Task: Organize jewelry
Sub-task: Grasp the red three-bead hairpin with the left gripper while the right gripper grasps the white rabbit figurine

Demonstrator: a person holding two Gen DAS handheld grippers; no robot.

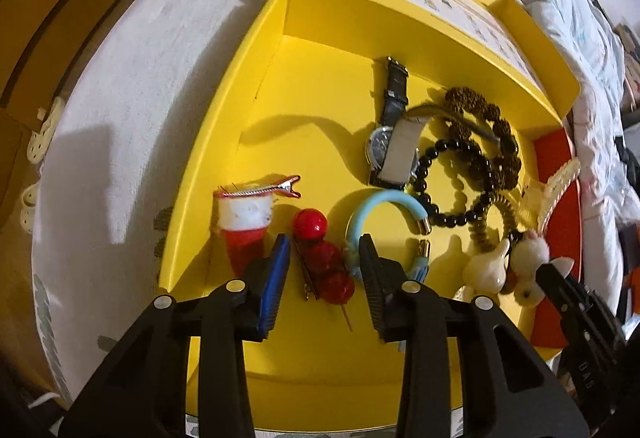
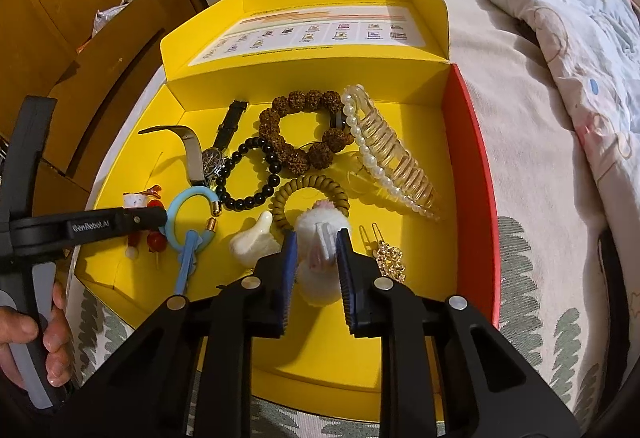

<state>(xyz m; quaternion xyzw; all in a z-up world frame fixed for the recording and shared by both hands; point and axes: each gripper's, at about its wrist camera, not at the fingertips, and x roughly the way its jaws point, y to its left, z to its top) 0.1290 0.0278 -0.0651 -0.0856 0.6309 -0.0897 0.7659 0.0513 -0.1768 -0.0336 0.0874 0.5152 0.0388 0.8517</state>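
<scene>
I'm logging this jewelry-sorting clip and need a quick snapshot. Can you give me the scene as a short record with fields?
container: open yellow box on a bed
left gripper: open, jaws either side of the red ball hair clip
right gripper: open, jaws around the white fluffy hair tie
middle of box: watch, black bead bracelet, brown bead bracelet
right side of box: pearl claw clip, gold hairpin
near left gripper: light blue bracelet
</scene>
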